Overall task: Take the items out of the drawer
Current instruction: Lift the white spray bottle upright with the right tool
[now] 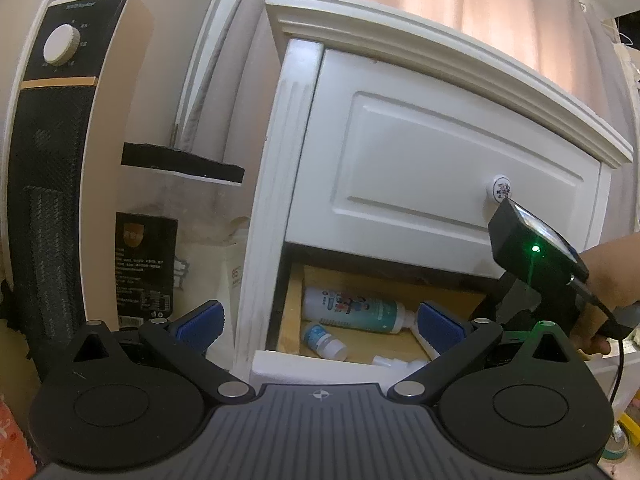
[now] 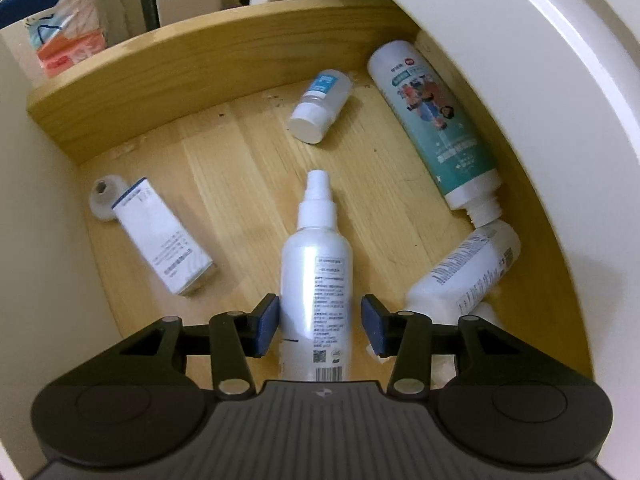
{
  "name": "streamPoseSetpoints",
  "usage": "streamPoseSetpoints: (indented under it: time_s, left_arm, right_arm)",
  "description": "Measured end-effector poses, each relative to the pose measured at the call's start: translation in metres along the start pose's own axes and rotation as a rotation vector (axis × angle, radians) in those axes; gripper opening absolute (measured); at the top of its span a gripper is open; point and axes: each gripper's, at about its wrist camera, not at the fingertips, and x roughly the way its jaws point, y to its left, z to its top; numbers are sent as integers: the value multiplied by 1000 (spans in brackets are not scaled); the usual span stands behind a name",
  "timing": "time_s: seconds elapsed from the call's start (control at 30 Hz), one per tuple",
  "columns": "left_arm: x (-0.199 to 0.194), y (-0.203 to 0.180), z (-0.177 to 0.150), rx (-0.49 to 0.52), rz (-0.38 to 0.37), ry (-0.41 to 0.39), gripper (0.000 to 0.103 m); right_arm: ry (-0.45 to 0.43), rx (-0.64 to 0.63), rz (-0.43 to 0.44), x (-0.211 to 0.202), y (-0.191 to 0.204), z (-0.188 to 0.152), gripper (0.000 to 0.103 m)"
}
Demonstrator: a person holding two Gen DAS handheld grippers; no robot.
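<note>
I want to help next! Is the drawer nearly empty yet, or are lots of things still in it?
Just starting. Done: the drawer is open. In hand: the right gripper sits open around the spray bottle, not squeezing it yet. Left: the teal bottle, the small bottle, the white box and another white bottle all lie inside. The left gripper waits open, holding nothing.

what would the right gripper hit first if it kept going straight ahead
Probably the white spray bottle: it already lies between the open right gripper fingers, nozzle pointing away. Beyond it, likely the drawer's wooden floor.
</note>
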Motion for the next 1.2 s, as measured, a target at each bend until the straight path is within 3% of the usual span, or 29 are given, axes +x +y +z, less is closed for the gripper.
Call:
streamPoseSetpoints:
  time_s: [0.1,0.3,0.77,1.2]
  left_arm:
    - [0,3,0,-3,-2,0,103]
    - [2,9,-2,-18,-7,4,103]
    - [-1,15,-4,-32,-14,2,103]
    - [-4,11,-6,-29,-15,-3,103]
  right_arm:
    - [15,-2,8,2,2,4,40]
    - [27,7,-39,3,6,14,40]
    - [62,-20,-58,-7,29,17,38]
    - [11,-37,-96,-31,49,15,38]
